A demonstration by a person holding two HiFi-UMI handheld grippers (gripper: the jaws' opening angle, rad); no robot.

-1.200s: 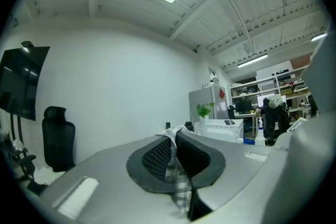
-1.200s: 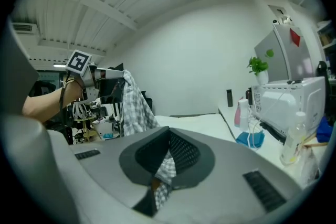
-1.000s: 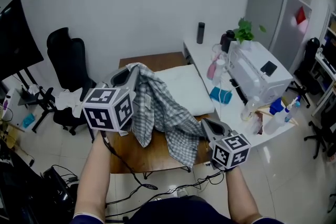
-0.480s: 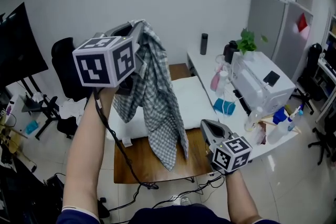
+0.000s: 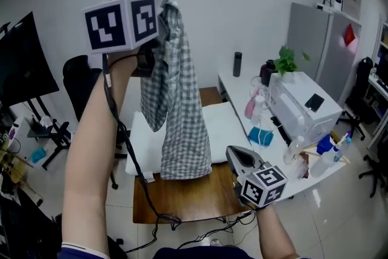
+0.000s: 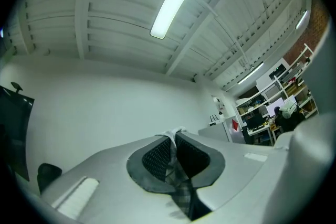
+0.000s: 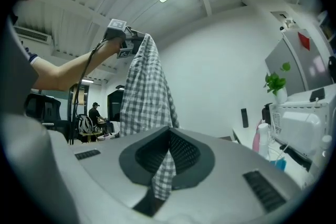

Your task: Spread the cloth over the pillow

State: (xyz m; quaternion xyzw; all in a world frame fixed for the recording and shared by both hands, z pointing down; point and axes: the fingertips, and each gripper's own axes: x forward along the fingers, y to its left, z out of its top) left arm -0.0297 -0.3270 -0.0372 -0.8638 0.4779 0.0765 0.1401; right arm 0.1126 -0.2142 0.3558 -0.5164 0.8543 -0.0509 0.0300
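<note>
The checked grey-and-white cloth [image 5: 177, 100] hangs in a long drape from my left gripper [image 5: 161, 2], which is raised high and shut on the cloth's top edge. In the left gripper view a strip of cloth [image 6: 181, 194] is pinched between the jaws of the left gripper [image 6: 174, 136]. My right gripper [image 5: 231, 151] stays low at the front right, and the right gripper view shows the right gripper [image 7: 169, 131] shut on a lower corner of the cloth [image 7: 144, 86]. The white pillow [image 5: 225, 121] lies on the wooden table [image 5: 188, 200], partly hidden behind the cloth.
A white desk [image 5: 315, 158] at the right carries a white appliance [image 5: 303, 106], a plant [image 5: 285, 60], a dark bottle [image 5: 237, 63] and a pink bottle [image 5: 250, 107]. A black chair [image 5: 76, 79] and a monitor [image 5: 21, 63] stand at the left. A cable [image 5: 124, 142] hangs from my left arm.
My left gripper has risen from table height to well overhead, pulling the bunched cloth up into a long hanging drape. The right gripper has stayed almost in place.
</note>
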